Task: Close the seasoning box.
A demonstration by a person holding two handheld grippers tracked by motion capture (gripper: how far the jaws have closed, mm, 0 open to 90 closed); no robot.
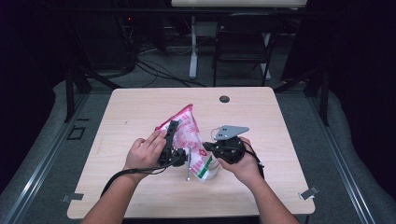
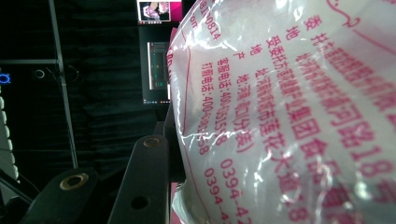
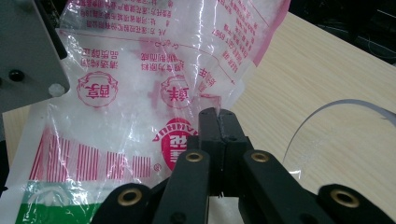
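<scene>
Two hand-held grippers are holding a printed plastic bag above a wooden table.

The left gripper (image 1: pixel 172 133) is gripping the bag (image 1: pixel 189 135) along its upper left edge, its jaws partly closed on the film; in the left gripper view one black jaw is rising beside the bag (image 2: pixel 289 116), which is pressing in from the right with red lettering across it; the right gripper (image 3: pixel 218 122) is pinching the bag's edge with its jaws fully closed, the clear film with red seals and a green band spreading up and to the left of the fingertips; from above, the bag is hanging between the two grippers, its lower end resting near the table (image 1: pixel 261 112), just below the right gripper (image 1: pixel 208 147); a thin clear rim (image 3: pixel 327 109) is curving to the right of the closed jaws; a small dark round cap (image 1: pixel 224 99) is lying well beyond both grippers.
</scene>
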